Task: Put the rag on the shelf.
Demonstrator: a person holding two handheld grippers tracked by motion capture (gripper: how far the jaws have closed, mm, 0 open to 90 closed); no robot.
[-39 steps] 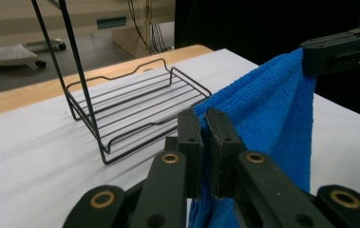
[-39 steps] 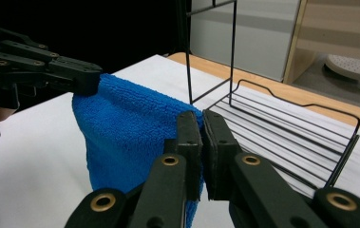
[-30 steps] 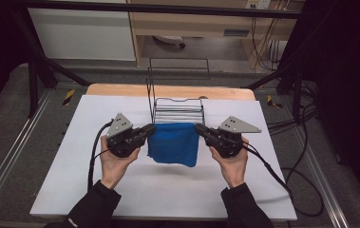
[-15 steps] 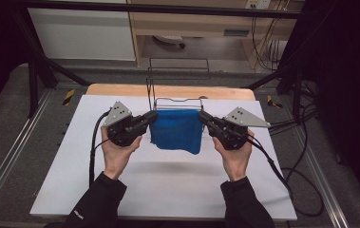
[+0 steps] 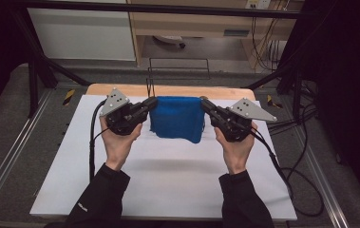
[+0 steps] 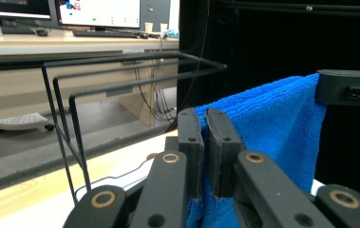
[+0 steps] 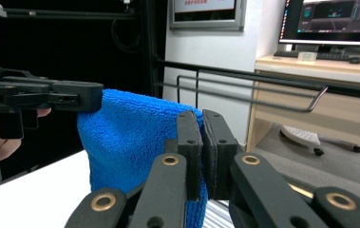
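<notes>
A black wire rack (image 5: 177, 76) stands at the far edge of my white table (image 5: 168, 180). Beyond it I see monitors (image 6: 116, 12) and a keyboard (image 6: 104, 33).

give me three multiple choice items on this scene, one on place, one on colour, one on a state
1. Where is the cloth?
A. flat on the table
B. held up between the left gripper and the right gripper
C. draped over the wire rack

2. What colour is the cloth?
A. blue
B. red
C. white

3. How do the left gripper's jaws stand?
A. wide open
B. shut on nothing
C. shut on the cloth's edge

Answers:
1. B, since the high view shows each gripper holding one upper corner while the cloth hangs above the table.
2. A, as it is blue in all three views.
3. C, since the left gripper view shows blue fabric pinched between its closed jaws.
</notes>
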